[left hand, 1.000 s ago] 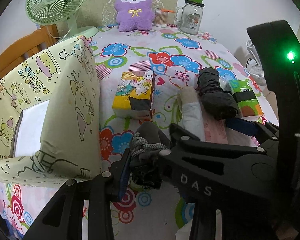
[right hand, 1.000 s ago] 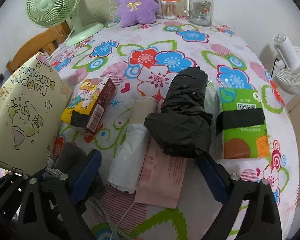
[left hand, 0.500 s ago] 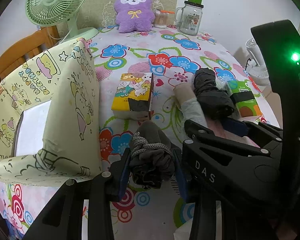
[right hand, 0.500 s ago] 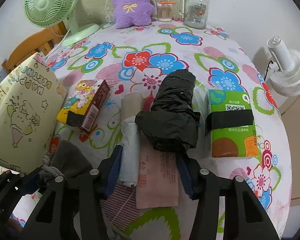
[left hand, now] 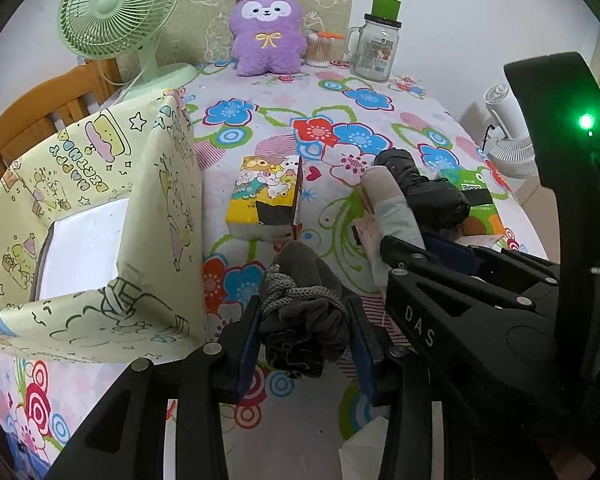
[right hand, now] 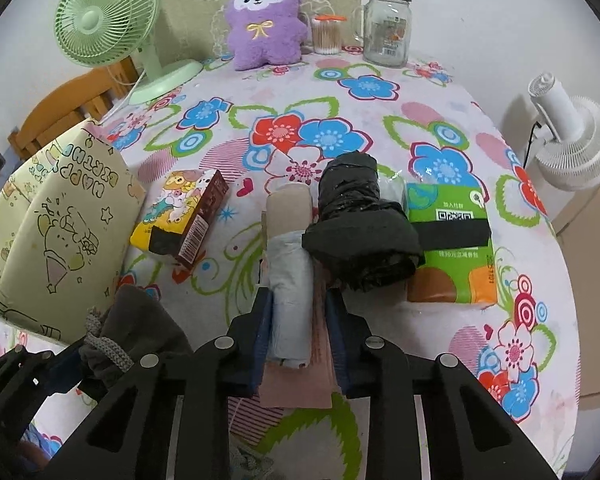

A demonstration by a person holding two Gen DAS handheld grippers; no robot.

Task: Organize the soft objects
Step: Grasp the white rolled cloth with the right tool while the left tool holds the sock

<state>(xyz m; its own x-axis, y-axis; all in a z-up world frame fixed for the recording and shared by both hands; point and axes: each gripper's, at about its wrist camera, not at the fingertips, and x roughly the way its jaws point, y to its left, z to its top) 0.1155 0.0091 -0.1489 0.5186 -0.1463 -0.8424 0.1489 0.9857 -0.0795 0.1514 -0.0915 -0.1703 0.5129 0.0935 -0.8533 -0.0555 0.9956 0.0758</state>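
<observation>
My left gripper is shut on a grey drawstring pouch near the table's front, beside the yellow cartoon bag. The pouch also shows in the right wrist view. My right gripper is shut on a white plastic-bag roll that lies over a pink paper packet. A black plastic-bag roll lies just right of it, partly on a green tissue pack. A yellow tissue pack lies to the left.
At the table's back stand a purple plush, a green fan, a cotton-swab jar and a glass jar. A wooden chair is at the left, a white fan off the right edge.
My right gripper has closed from wide open onto the white roll and pink packet. My left gripper keeps hold of the grey pouch and has risen slightly.
</observation>
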